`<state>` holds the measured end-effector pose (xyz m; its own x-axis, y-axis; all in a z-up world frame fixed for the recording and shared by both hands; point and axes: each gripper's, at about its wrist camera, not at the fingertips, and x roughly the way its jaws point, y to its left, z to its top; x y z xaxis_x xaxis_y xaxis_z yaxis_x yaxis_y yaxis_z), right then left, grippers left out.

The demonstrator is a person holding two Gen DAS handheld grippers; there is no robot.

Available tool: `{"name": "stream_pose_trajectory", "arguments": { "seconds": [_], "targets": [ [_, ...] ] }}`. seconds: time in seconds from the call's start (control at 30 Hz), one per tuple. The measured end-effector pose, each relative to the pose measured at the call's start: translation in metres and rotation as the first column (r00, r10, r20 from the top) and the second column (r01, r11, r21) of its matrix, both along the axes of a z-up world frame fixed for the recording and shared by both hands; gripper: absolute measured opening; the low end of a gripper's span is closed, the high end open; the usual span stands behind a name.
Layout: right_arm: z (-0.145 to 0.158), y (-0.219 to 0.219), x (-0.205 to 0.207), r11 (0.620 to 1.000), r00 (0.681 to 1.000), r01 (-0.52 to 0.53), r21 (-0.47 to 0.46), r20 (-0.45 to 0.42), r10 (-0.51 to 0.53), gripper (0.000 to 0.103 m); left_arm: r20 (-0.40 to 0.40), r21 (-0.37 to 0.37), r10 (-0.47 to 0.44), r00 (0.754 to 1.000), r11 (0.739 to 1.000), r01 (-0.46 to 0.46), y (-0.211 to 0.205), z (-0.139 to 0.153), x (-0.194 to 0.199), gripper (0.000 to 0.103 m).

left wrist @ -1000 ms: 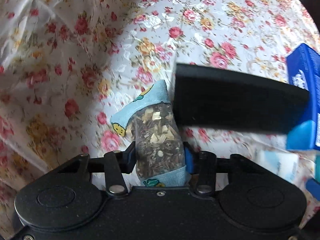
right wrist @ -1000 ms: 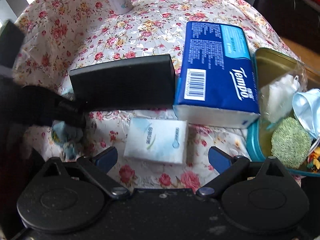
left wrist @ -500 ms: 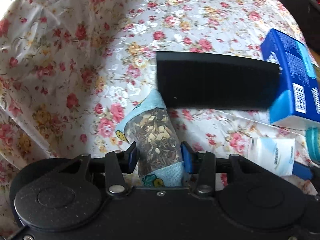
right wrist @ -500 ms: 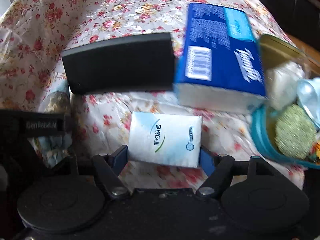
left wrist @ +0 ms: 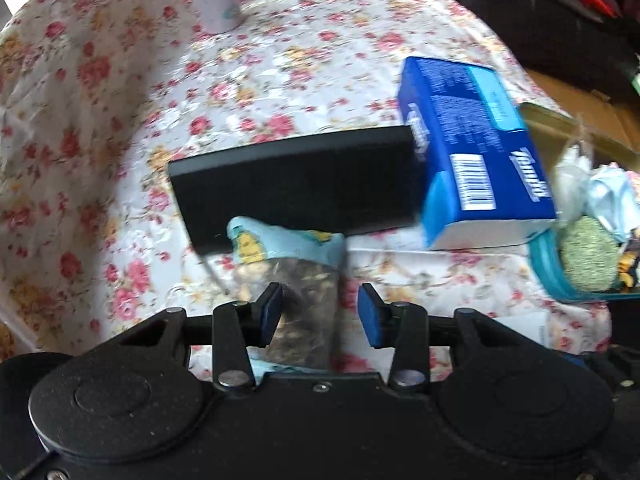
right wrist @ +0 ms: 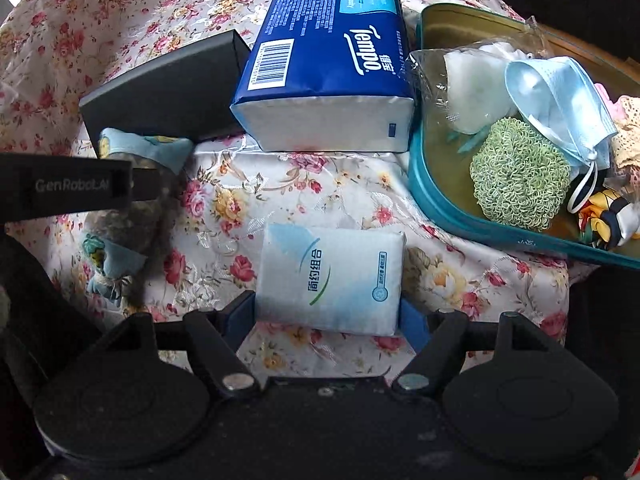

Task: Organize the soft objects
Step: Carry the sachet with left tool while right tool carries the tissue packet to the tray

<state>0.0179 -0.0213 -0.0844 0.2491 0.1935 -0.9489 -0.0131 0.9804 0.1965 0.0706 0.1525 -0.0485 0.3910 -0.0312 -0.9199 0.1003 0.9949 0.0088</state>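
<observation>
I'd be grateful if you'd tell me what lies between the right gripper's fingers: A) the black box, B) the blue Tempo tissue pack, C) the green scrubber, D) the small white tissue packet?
D: in the right wrist view the small white tissue packet sits between the right gripper's blue pads, touching both; the others lie farther off.
</observation>
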Motion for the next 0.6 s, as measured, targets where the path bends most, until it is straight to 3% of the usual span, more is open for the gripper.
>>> {"name": "stream_pose_trajectory", "arguments": {
  "seconds": [0.2,0.3,0.37,0.6],
  "targets": [
    [0.0,-0.013,-0.002,1.0,1.0,0.021,0.019,-0.007,-0.021,0.074,0.018,0.007,-0.019,1.0,1.0,0.019,-0.01,0.007,0.004,0.043],
    [0.0,-0.02,-0.003,0.999,0.999,0.037,0.025,-0.01,-0.037,0.074,0.054,0.021,-0.009,0.998,1.0,0.008,-0.007,0.019,0.006,0.055],
    [-0.002,-0.024,-0.002,0.998,0.999,0.046,0.033,-0.011,-0.045,0.074,0.09,0.035,0.01,0.996,0.999,-0.013,-0.001,0.028,0.007,0.07],
    [-0.002,-0.032,-0.005,0.998,0.999,0.043,0.043,-0.012,-0.043,0.075,0.082,0.047,0.057,0.995,0.997,-0.061,0.017,0.028,0.016,0.074]
  ]
}}
